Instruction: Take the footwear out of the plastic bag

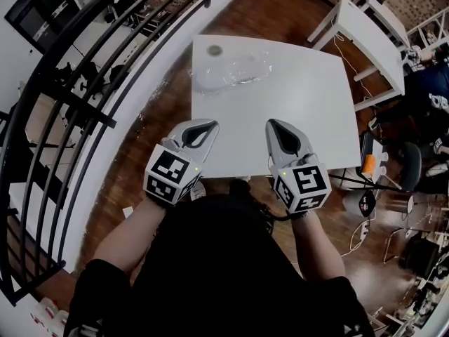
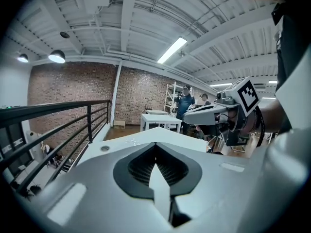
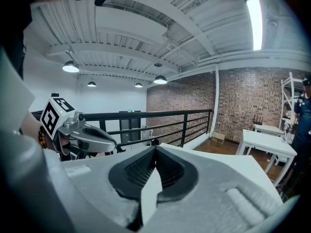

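White square flat-topped table (image 1: 302, 111), on brown wooden floor (image 1: 273, 5). On top: clear crumpled plastic bag (image 1: 231, 72), near far edge, contents indistinct; small grey round disc (image 1: 215, 50), far-left corner, just beside bag.

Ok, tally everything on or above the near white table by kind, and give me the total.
Hand-held grippers: 2 (left hand-held gripper, right hand-held gripper, both shut and empty)
Plastic bag: 1
Round grey disc: 1
Total: 4
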`<state>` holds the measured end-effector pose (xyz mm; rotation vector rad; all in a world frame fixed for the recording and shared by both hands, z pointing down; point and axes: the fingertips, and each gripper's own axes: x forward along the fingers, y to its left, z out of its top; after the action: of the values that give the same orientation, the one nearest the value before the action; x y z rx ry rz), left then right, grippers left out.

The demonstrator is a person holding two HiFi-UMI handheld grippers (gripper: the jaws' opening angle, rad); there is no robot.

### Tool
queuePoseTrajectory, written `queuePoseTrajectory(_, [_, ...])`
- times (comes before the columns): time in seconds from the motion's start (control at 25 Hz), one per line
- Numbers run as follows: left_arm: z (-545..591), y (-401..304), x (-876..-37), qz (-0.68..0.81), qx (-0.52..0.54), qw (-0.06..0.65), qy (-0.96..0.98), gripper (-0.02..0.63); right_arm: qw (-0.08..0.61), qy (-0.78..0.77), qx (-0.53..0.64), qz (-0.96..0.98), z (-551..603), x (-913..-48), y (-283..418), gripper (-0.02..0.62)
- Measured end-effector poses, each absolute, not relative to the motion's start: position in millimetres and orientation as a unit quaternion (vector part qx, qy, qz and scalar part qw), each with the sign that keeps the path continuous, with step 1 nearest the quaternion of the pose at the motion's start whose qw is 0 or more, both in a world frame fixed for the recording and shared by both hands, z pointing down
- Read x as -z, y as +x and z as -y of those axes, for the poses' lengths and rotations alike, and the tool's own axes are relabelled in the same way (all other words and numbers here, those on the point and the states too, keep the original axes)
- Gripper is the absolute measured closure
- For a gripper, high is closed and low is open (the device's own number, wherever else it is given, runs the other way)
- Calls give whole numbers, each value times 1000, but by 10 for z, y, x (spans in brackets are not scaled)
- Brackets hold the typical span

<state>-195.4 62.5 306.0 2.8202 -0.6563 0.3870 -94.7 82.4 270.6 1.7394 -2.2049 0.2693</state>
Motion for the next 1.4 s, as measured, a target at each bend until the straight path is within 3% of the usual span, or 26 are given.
queuePoseTrajectory(0.88, [765,-781,-3865,313,-264,125,904,589,185,531,-189,805,843,-3823,803,603])
queuePoseTrajectory(1.4, [1519,-549,-4533,356,-343,117,861,578,241,463,-228,822,1728,-4683,1131,603])
